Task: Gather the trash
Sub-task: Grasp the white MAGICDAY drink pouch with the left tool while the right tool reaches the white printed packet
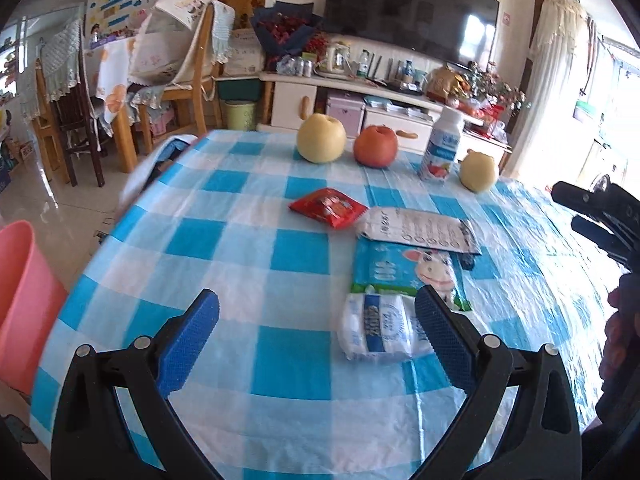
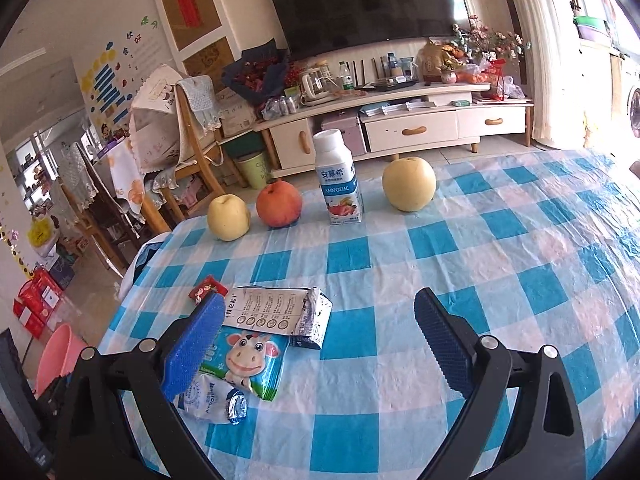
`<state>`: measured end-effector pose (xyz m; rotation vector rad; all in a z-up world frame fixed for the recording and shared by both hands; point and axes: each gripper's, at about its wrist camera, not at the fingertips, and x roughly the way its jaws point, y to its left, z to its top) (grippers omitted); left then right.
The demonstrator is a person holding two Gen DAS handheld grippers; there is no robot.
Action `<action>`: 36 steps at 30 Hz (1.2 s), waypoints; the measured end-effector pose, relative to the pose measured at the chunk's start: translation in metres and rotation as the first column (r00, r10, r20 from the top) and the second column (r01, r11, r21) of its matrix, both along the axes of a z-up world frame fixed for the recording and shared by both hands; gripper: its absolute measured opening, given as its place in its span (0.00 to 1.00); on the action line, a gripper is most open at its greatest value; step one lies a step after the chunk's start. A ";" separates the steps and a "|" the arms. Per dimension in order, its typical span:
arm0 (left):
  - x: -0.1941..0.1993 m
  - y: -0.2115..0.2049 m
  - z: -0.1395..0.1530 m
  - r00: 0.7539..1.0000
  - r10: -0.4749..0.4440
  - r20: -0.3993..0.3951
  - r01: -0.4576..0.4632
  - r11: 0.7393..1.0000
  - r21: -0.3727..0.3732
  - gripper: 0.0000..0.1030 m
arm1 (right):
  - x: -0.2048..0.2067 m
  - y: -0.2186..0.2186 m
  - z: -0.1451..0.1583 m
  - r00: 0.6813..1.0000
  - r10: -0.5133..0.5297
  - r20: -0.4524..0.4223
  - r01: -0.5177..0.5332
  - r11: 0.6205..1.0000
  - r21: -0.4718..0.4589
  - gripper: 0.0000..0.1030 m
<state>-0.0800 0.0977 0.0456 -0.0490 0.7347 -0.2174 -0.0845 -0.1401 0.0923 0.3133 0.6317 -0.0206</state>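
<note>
Left wrist view: the left gripper [image 1: 316, 320] is being held spread wide above the checked tablecloth [image 1: 224, 240], nothing between its blue pads. A crumpled white-and-blue wrapper [image 1: 376, 330] is lying just inside the right pad, touching a cow-print packet [image 1: 404, 268] beyond it; a grey printed packet [image 1: 420, 228] is overlapping that packet's far edge, and a red sachet [image 1: 328, 207] is lying to the left. A pink bin [image 1: 20, 300] is being shown at the near left, beside the table; its contents cannot be seen. At the far edge a capped yogurt bottle [image 1: 440, 148] is standing among three fruits.

Right wrist view: the right gripper [image 2: 318, 330] is likewise being held spread and empty over bare cloth. The wrappers are lying at its left pad, partly hidden by it. The pink bin [image 2: 60, 356] is showing at the far left.
</note>
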 end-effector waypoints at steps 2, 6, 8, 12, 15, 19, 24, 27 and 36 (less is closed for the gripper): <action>0.002 -0.017 -0.011 0.998 -0.045 -0.043 0.045 0.999 0.001 0.96 | 0.011 0.001 -0.006 1.000 0.006 -0.020 -0.006 1.000 -0.014 0.92; 0.003 -0.045 -0.030 0.988 -0.118 -0.100 0.121 0.993 0.018 0.96 | 0.034 0.007 -0.017 0.998 0.041 -0.052 -0.043 0.998 -0.037 0.92; 0.005 -0.053 -0.034 0.984 -0.139 -0.110 0.142 0.990 0.023 0.96 | 0.045 0.011 -0.024 0.995 0.064 -0.071 -0.068 0.996 -0.049 0.92; 0.013 -0.059 -0.041 0.981 -0.143 -0.134 0.149 0.988 0.042 0.96 | 0.068 0.017 -0.036 0.987 0.118 -0.111 -0.124 0.991 -0.050 0.92; 0.019 -0.060 -0.047 0.975 -0.144 -0.171 0.152 0.988 0.039 0.96 | 0.083 0.021 -0.049 0.977 0.146 -0.154 -0.154 0.987 -0.046 0.92; 0.026 -0.061 -0.050 0.970 -0.140 -0.198 0.151 0.988 0.040 0.96 | 0.099 0.024 -0.067 0.957 0.195 -0.213 -0.194 0.981 0.026 0.92; 0.034 -0.062 -0.050 0.970 -0.129 -0.205 0.144 0.987 0.064 0.96 | 0.103 0.035 -0.078 0.937 0.251 -0.243 -0.241 0.968 0.071 0.92; 0.037 -0.060 -0.050 0.971 -0.117 -0.210 0.134 0.989 0.067 0.96 | 0.101 0.047 -0.081 0.919 0.301 -0.255 -0.286 0.954 0.092 0.92; 0.042 -0.038 -0.050 0.971 -0.066 -0.230 0.090 0.991 0.099 0.96 | 0.079 0.076 -0.076 0.865 0.429 -0.261 -0.409 0.903 0.129 0.92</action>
